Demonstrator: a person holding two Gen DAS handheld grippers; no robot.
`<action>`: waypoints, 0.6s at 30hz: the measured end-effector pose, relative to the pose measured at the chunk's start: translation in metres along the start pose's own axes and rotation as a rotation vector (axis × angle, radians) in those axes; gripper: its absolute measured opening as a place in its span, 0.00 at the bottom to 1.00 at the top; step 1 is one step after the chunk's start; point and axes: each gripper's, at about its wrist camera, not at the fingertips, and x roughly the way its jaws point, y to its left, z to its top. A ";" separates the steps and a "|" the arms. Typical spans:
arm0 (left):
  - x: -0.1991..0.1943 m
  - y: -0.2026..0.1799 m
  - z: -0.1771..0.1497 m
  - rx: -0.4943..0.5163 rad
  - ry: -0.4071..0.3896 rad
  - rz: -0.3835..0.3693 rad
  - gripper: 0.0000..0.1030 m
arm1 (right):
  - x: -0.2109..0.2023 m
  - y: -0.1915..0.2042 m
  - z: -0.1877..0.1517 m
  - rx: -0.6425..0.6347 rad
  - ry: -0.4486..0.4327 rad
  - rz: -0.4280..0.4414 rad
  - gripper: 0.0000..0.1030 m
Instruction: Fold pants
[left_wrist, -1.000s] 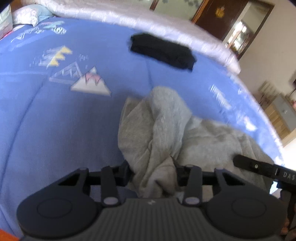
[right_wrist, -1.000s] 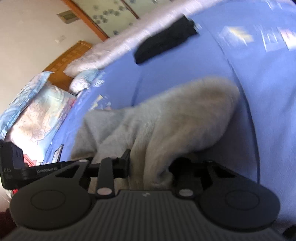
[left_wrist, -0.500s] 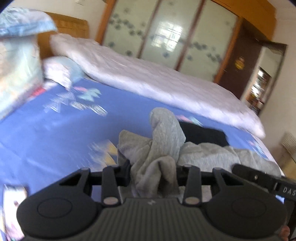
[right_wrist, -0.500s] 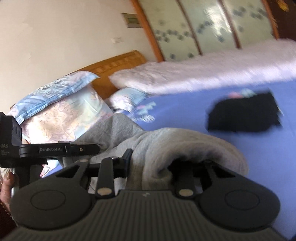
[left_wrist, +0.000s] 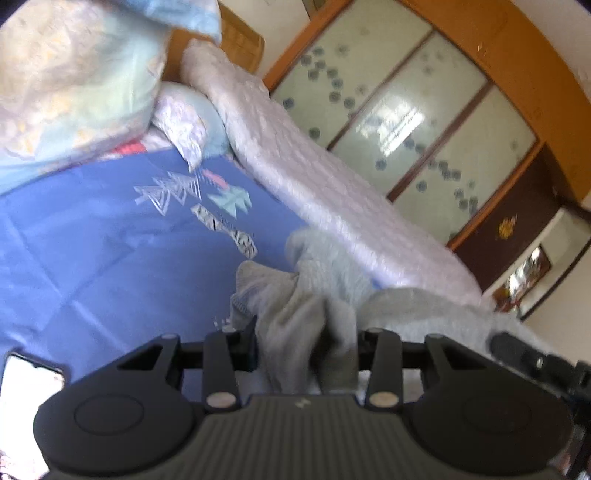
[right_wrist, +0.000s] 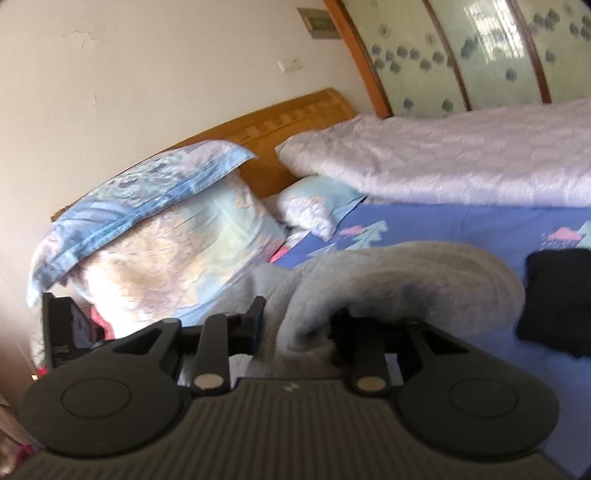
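The grey pants (left_wrist: 306, 314) hang bunched in the air above the blue bedsheet (left_wrist: 110, 251), one bunch clenched in the left gripper (left_wrist: 306, 347), another in the right gripper (right_wrist: 299, 328). To their right lies a black folded garment (right_wrist: 554, 295); far behind, a white quilt (right_wrist: 461, 155) borders the sheet. Open sheet spreads left. A second ago the pants touched the bed; both grippers have risen since.
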 end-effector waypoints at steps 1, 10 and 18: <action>-0.012 -0.001 0.003 0.005 -0.018 0.005 0.36 | 0.000 0.009 0.004 0.008 -0.002 0.019 0.31; -0.047 -0.025 -0.032 0.106 0.009 0.109 0.41 | -0.045 0.014 -0.033 0.135 -0.032 0.113 0.31; 0.080 -0.012 -0.154 0.126 0.382 0.195 0.46 | -0.028 -0.097 -0.162 0.093 0.205 -0.392 0.36</action>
